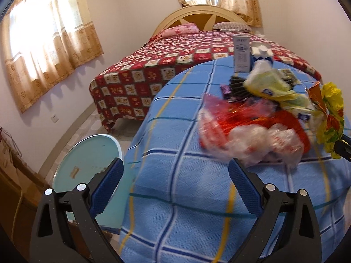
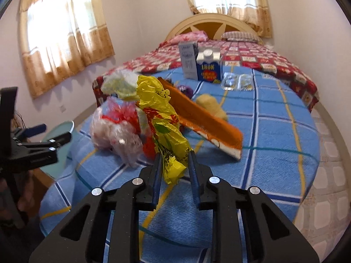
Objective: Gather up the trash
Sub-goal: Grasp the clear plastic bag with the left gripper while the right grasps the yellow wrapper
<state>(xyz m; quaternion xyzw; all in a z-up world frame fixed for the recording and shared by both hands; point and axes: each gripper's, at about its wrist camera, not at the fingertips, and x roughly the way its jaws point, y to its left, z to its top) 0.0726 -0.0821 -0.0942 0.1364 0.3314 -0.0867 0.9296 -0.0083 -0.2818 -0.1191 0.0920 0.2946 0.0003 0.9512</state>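
Right gripper (image 2: 174, 164) pinched tight on the low end of a crinkly yellow wrapper (image 2: 163, 118), blue pads pressing it from both sides. Rest of the wrapper sticking up and away in front of the fingers, just above the blue checked cloth (image 2: 274, 135). Just past the wrapper, a long orange packet (image 2: 204, 118) leaning at a tilt, and to the left of the fingers a heap of clear and red plastic bags (image 2: 116, 129). Farther ahead, a pale yellow lump (image 2: 211, 105), then a blue carton (image 2: 208, 66) standing right beside a grey box (image 2: 188, 59), with two small clear packs (image 2: 238, 81) to the right of them.

Left gripper (image 1: 175, 182) wide open, holding nothing, pads well apart over the bare cloth. Same bag heap (image 1: 248, 135) ahead and to the right of its fingers, near but not touching. Round pale green tub (image 1: 87, 162) down on the left of it. Yellow wrapper (image 1: 331, 118) seen far right, held up by the other gripper. Bed with a red checked cover (image 1: 153, 70) behind it all.
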